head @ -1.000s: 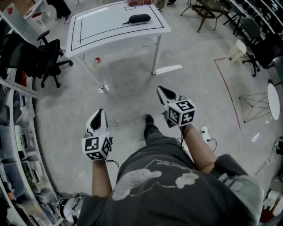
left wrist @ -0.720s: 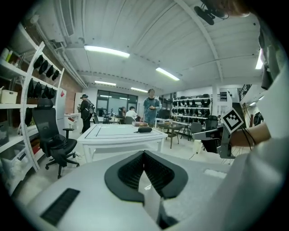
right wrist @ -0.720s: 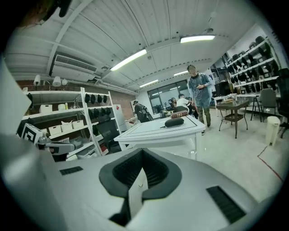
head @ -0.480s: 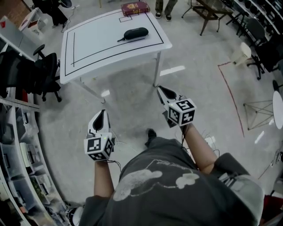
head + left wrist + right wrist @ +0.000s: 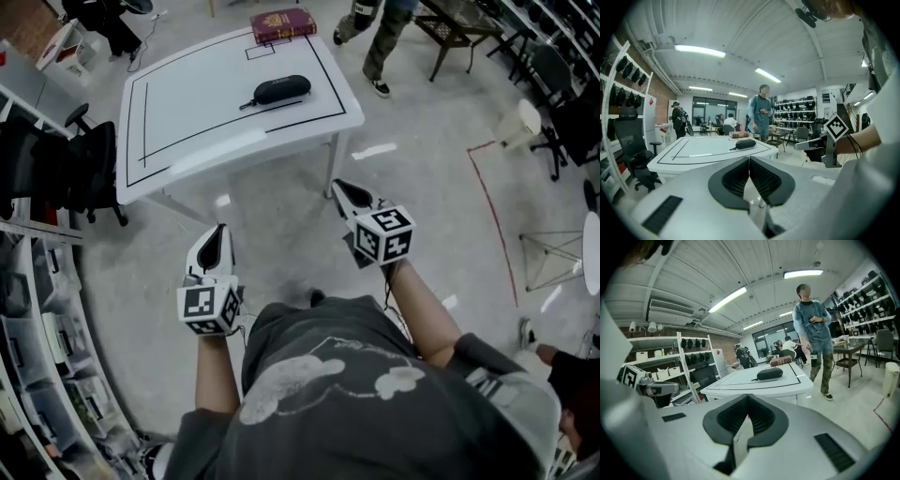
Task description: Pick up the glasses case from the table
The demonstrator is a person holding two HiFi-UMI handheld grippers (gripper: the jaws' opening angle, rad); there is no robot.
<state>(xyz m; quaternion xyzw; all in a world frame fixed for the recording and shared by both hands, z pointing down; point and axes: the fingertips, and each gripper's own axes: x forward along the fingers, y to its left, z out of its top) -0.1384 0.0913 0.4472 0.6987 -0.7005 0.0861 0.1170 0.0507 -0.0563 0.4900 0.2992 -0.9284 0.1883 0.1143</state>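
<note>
The table (image 5: 187,122) has come much nearer: its front edge now lies just ahead of the right claw (image 5: 338,186) and a little ahead of the left claw (image 5: 221,228), where a wide stretch of floor lay before. The glasses case (image 5: 281,89) has drawn closer with it. Beyond the case, a red book (image 5: 283,23) now shows whole. A person (image 5: 382,37) has stepped in far ahead of the right claw, and another person (image 5: 567,375) has appeared behind it

The head view looks steeply down; both low gripper views face the distant white table (image 5: 187,103) all three share.
</note>
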